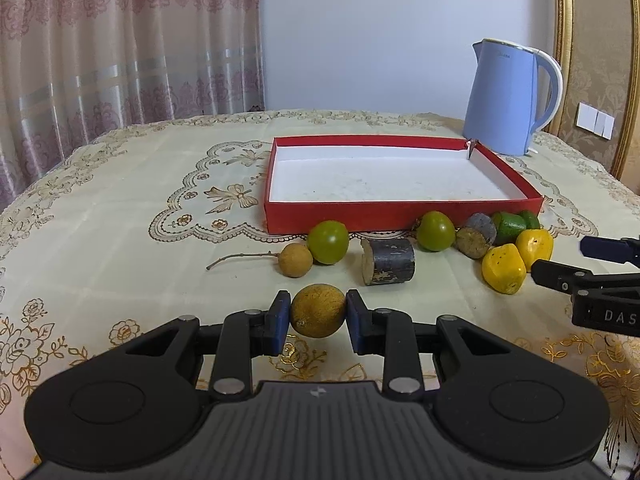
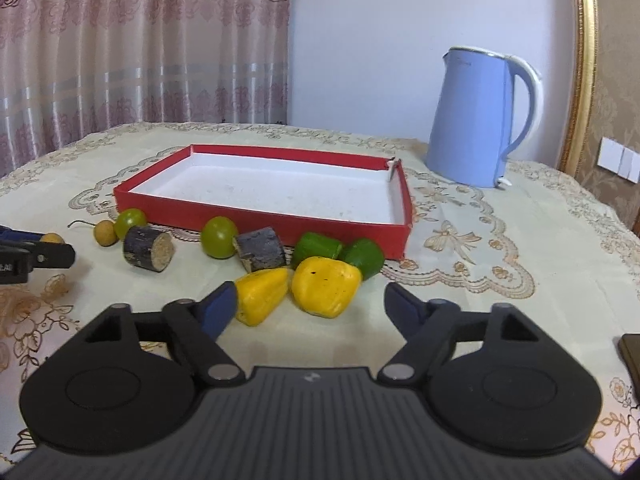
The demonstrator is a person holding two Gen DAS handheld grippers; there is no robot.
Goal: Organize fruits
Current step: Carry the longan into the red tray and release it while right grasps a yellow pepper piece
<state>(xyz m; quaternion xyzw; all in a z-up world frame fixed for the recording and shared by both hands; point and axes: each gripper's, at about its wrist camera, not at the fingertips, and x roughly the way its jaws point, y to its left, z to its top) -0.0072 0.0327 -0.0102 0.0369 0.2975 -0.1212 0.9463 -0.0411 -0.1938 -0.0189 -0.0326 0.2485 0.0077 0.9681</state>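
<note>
My left gripper (image 1: 318, 316) is shut on a brown longan (image 1: 318, 311), held just above the tablecloth. A second longan (image 1: 295, 260) with a stem, two green round fruits (image 1: 328, 242) (image 1: 435, 231), two dark sugarcane pieces (image 1: 388, 261) (image 1: 476, 236), two green pieces (image 1: 509, 225) and two yellow pieces (image 1: 503, 269) (image 1: 534, 245) lie in front of the empty red tray (image 1: 400, 214). My right gripper (image 2: 310, 304) is open, its jaws around the two yellow pieces (image 2: 262, 296) (image 2: 325, 286) without gripping. The tray (image 2: 260, 226) lies behind them.
A blue kettle (image 1: 506, 100) stands behind the tray's right corner, also in the right wrist view (image 2: 476, 116). A dark flat object (image 2: 632, 354) lies at the table's right edge. Curtains hang behind the table on the left.
</note>
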